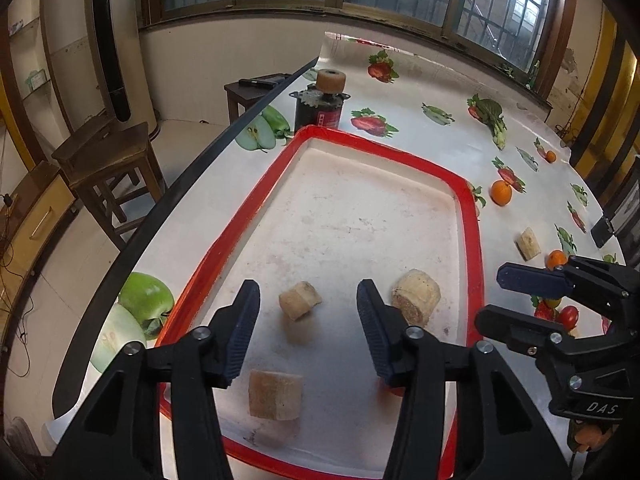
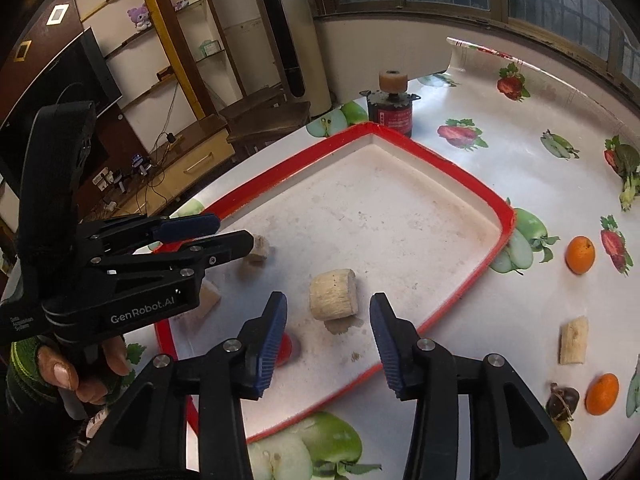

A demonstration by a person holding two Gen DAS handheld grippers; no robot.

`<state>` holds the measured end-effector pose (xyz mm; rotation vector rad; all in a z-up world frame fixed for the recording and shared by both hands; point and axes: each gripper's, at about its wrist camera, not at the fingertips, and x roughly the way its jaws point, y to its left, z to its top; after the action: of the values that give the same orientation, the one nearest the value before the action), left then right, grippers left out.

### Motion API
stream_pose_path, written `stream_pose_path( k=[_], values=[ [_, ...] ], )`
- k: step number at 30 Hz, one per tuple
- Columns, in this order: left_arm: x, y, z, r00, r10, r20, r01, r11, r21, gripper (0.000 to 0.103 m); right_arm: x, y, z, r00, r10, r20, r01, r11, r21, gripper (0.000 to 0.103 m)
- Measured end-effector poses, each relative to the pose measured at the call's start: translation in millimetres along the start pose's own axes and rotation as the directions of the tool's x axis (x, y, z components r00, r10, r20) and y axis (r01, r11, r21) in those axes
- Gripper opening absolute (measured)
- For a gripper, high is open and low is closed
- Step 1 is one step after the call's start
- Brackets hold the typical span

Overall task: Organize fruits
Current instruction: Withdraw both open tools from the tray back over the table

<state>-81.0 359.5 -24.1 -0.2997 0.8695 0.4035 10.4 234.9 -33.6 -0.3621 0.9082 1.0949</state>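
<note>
A white tray with a red rim (image 1: 304, 148) (image 2: 452, 168) lies on the fruit-print table. Three tan sugarcane chunks lie in its near end: one (image 1: 299, 300) between my left fingers' line of sight, one (image 1: 275, 394) below it, one (image 1: 416, 296) (image 2: 333, 294) to the right. A small red fruit (image 2: 285, 350) lies in the tray by my right gripper's left finger. My left gripper (image 1: 308, 320) is open and empty above the tray. My right gripper (image 2: 328, 334) is open and empty, just short of the chunk. It also shows in the left wrist view (image 1: 532, 292).
On the table right of the tray lie a sugarcane chunk (image 2: 574, 340) (image 1: 529, 243), oranges (image 2: 580, 254) (image 2: 602, 394) (image 1: 501, 192), a brown nut-like fruit (image 2: 562, 400) and a small red tomato (image 1: 568, 316). A dark motor with a tan roller (image 1: 320, 102) (image 2: 390, 106) stands behind the tray. Wooden stools (image 1: 108, 168) stand left.
</note>
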Motion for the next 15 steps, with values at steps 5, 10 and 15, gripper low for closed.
stream_pose_path(
  k=[5, 10, 15],
  values=[
    [-6.6, -15.8, -1.2, 1.0, -0.028, 0.003, 0.028, 0.999, 0.016, 0.049, -31.3, -11.9, -15.4, 0.999, -0.03, 0.028, 0.029, 0.999, 0.026, 0.052],
    [-12.6, -36.7, -3.5, 0.998, -0.063, 0.004, 0.063, 0.997, 0.043, 0.049, -54.8, -26.9, -33.8, 0.997, -0.066, 0.039, 0.063, 0.996, 0.059, 0.052],
    [-17.1, -63.4, -5.6, 0.995, -0.104, 0.004, 0.104, 0.992, 0.077, 0.049, -77.4, -45.7, -52.7, 0.993, -0.103, 0.056, 0.096, 0.989, 0.112, 0.052]
  ],
)
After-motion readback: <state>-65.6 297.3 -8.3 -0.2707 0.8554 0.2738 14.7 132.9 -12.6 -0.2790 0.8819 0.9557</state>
